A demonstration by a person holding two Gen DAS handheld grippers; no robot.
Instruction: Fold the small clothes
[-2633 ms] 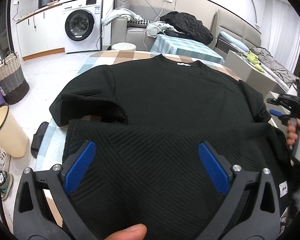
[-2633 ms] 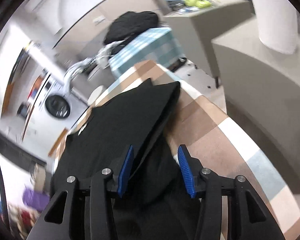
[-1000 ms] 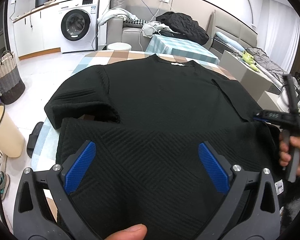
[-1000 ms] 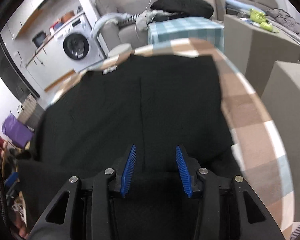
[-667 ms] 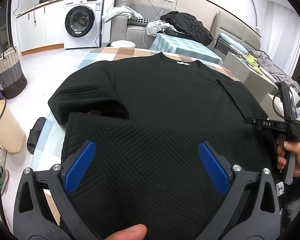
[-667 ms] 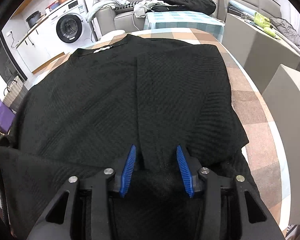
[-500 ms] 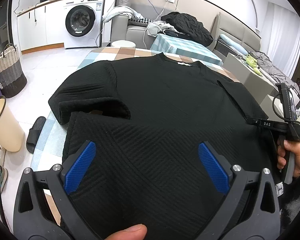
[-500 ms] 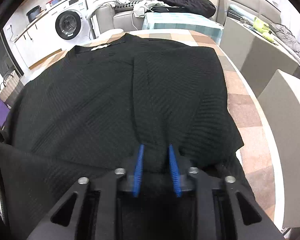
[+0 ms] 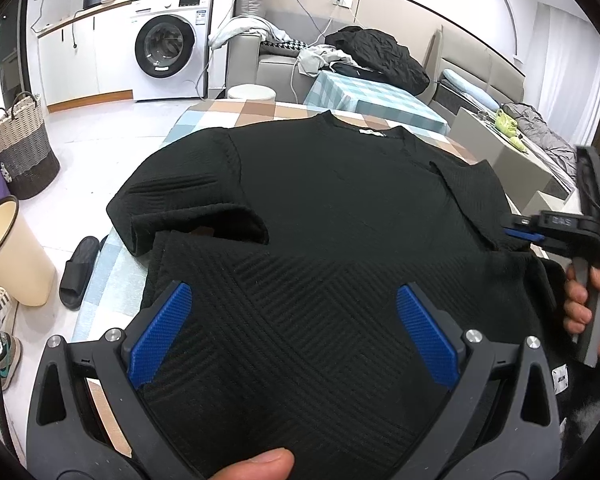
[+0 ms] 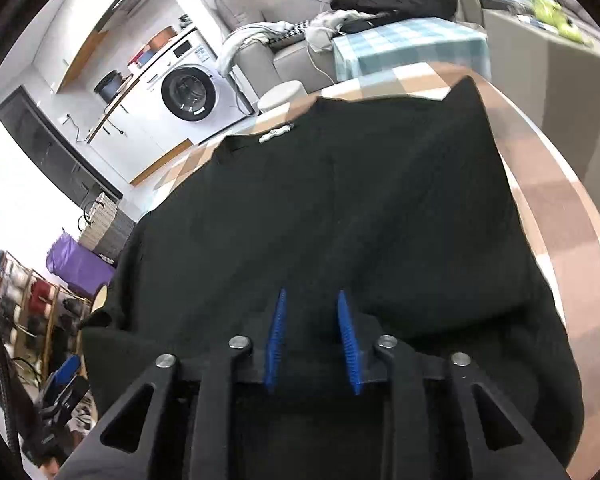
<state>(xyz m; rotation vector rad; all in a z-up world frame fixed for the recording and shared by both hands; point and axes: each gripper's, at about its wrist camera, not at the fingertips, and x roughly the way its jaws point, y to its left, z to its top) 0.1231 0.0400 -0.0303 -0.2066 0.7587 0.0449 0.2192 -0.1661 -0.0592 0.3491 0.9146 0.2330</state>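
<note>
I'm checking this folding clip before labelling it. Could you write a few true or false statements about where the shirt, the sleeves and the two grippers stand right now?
1. The black shirt lies on a checked tablecloth. True.
2. The left gripper is clamped shut on the collar. False: its jaws stand wide open over the folded-up hem, near the camera.
3. The sleeve on the washing machine side lies spread outward. True.
4. The right gripper is far from the shirt. False: it sits at the shirt's right edge, with black cloth between its narrowly parted fingers.
5. The white neck label is at the shirt's far end. True.
</note>
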